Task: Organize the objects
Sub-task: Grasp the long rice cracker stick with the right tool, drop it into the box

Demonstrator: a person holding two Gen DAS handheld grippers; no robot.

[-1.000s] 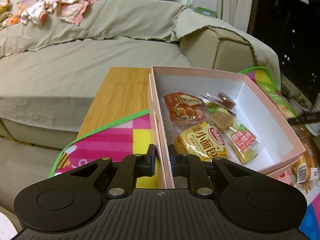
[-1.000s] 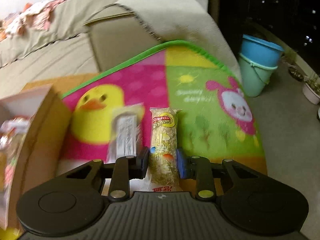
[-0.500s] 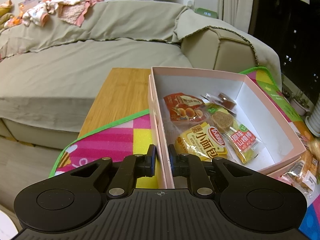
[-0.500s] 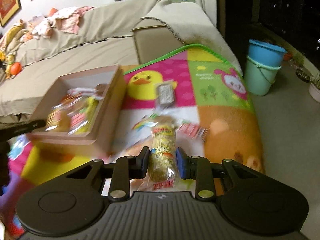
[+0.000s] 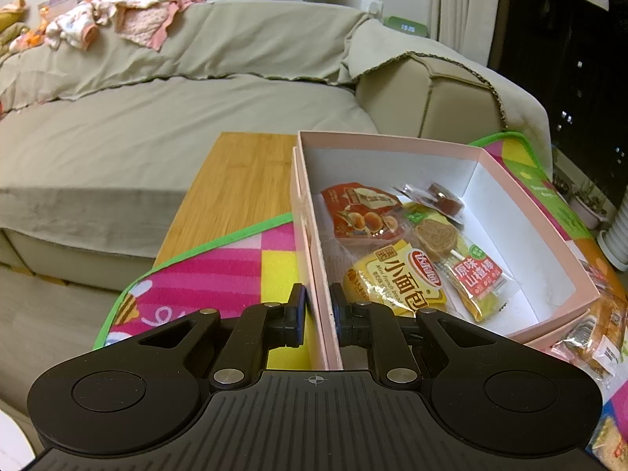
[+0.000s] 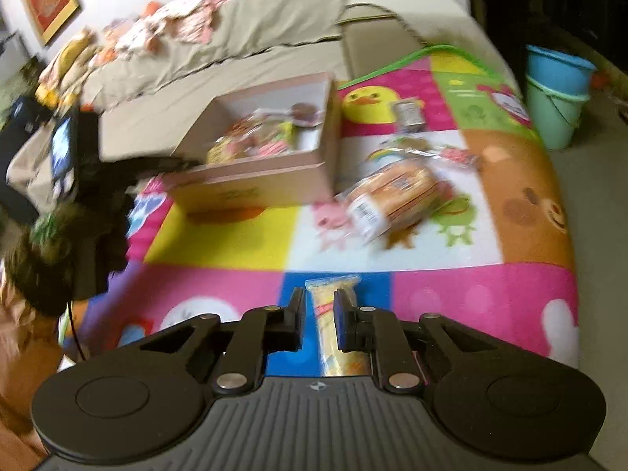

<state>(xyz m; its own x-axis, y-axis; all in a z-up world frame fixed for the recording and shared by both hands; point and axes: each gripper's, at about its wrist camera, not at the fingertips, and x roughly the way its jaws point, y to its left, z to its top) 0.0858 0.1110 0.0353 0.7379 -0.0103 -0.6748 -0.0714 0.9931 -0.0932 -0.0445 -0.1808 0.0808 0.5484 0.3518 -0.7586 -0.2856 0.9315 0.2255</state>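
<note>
A pink box (image 5: 510, 180) stands on the colourful play mat (image 5: 219, 274) with several wrapped snacks inside, a yellow bread pack (image 5: 396, 278) nearest. My left gripper (image 5: 317, 306) is shut on the box's near left wall, one finger inside and one outside. My right gripper (image 6: 318, 306) hangs over the mat's near blue tile, well short of the box (image 6: 274, 172). Its jaws are closing, with a long yellow snack bar (image 6: 331, 286) between them. The right pad overlaps the bar, and a thin strip of mat shows beside the left pad.
A bagged bread loaf (image 6: 392, 192) and a few small packets (image 6: 408, 112) lie on the mat right of the box. Stacked blue and green buckets (image 6: 557, 90) stand on the floor at the far right. A beige sofa (image 5: 157, 137) runs behind, and bare wooden tabletop (image 5: 235, 196) shows left of the box.
My right gripper has drawn back from the far packets to the mat's near edge, carrying the snack bar. Its jaws stand narrower and the bar sits lower. The left gripper has not moved.
</note>
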